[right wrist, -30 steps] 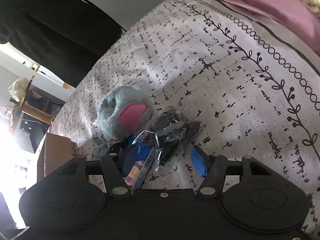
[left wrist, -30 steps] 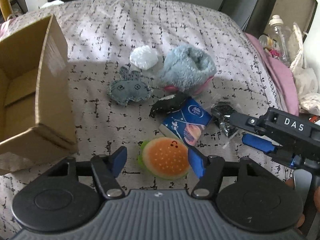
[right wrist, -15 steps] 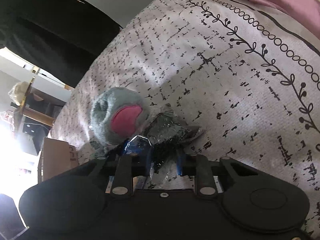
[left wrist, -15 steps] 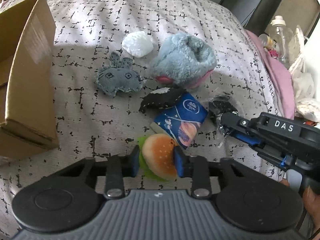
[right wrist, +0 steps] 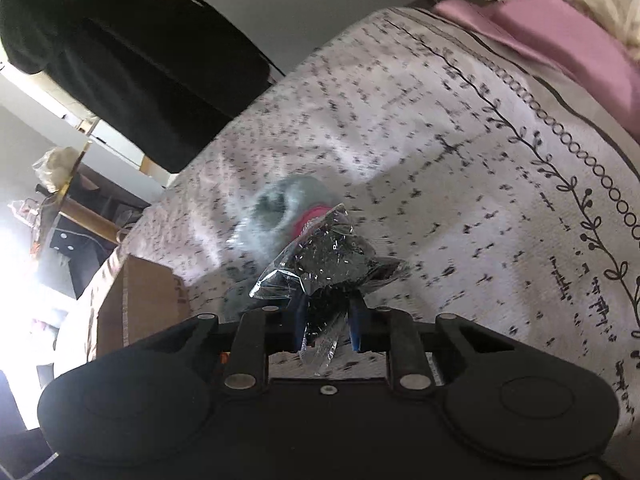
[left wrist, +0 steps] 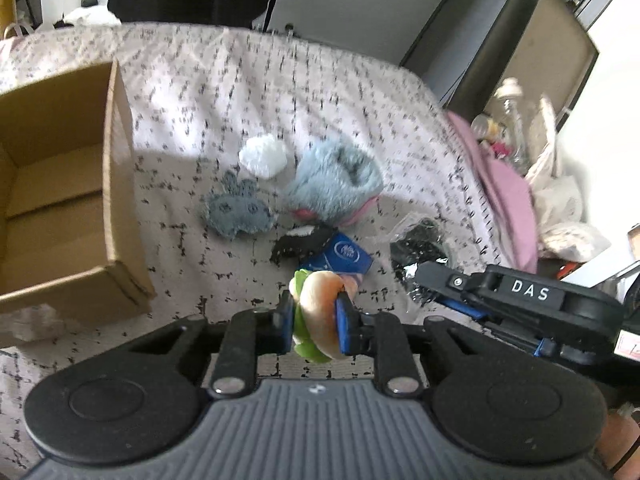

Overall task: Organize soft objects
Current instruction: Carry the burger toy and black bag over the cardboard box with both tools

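My left gripper (left wrist: 314,312) is shut on a soft burger toy (left wrist: 320,312), squeezed and lifted off the bedspread. My right gripper (right wrist: 328,316) is shut on a crinkly clear bag of black stuff (right wrist: 332,264), also raised; in the left wrist view that bag (left wrist: 420,246) sticks out ahead of the right gripper (left wrist: 432,284). On the bed lie a fluffy grey-blue slipper (left wrist: 334,188), a small grey felt animal (left wrist: 238,210), a white puff (left wrist: 262,156), a black-and-white soft piece (left wrist: 298,242) and a blue packet (left wrist: 346,258).
An open cardboard box (left wrist: 116,184) stands at the left on the patterned bedspread (left wrist: 200,88); it shows in the right wrist view too as a box (right wrist: 148,300). A pink blanket (left wrist: 504,196), bottles and bags crowd the bed's right side. A dark garment (right wrist: 132,60) hangs beyond the far edge.
Both grippers shut, the left on the burger toy and the right on the clear bag, then rose off the bed with them. The burger has turned on edge between the pads.
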Demonstrator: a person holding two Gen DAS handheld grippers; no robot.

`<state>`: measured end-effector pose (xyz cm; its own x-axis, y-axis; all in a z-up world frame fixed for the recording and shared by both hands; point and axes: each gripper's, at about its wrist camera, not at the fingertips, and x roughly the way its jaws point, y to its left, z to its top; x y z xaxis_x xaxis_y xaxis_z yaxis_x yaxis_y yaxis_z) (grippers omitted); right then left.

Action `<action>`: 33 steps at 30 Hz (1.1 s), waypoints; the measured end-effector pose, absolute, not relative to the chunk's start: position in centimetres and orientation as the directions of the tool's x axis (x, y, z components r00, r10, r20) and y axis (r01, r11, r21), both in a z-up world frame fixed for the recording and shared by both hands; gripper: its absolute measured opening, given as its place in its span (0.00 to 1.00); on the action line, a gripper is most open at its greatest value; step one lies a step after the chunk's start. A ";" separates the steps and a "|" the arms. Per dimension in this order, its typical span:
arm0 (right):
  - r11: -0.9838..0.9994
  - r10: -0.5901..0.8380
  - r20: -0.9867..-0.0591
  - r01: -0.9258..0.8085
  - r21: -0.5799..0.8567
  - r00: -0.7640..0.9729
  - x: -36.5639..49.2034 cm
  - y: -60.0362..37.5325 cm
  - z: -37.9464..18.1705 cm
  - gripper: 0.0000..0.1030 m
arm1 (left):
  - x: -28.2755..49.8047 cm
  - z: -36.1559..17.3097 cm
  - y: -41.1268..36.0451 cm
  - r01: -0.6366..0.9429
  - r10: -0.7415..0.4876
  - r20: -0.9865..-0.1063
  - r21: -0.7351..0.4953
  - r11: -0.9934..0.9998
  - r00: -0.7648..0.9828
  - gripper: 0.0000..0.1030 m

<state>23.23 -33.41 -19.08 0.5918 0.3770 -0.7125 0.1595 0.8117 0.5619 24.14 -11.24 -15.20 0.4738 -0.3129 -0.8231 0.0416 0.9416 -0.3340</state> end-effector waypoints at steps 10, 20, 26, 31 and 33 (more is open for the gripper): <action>0.832 0.395 -0.666 0.062 0.552 0.633 21.5 -29.3 -15.1 0.20 | 21.4 -11.5 -7.5 0.026 -0.306 -0.762 -0.356 0.934 0.571 0.19; 0.838 0.429 -0.633 -0.023 0.545 0.645 20.5 -25.0 -12.8 0.20 | 19.8 -9.2 -2.2 -0.044 -0.253 -0.731 -0.360 0.932 0.634 0.19; 0.847 0.441 -0.631 -0.062 0.528 0.638 20.6 -22.3 -12.1 0.20 | 19.5 -8.6 1.2 -0.096 -0.213 -0.722 -0.362 0.927 0.658 0.19; 0.850 0.454 -0.632 -0.093 0.518 0.628 20.9 -20.3 -11.8 0.21 | 19.5 -8.6 3.7 -0.139 -0.188 -0.720 -0.369 0.919 0.668 0.19; 0.851 0.459 -0.634 -0.103 0.515 0.623 21.1 -19.4 -11.7 0.21 | 19.6 -8.7 4.7 -0.154 -0.180 -0.718 -0.374 0.915 0.672 0.19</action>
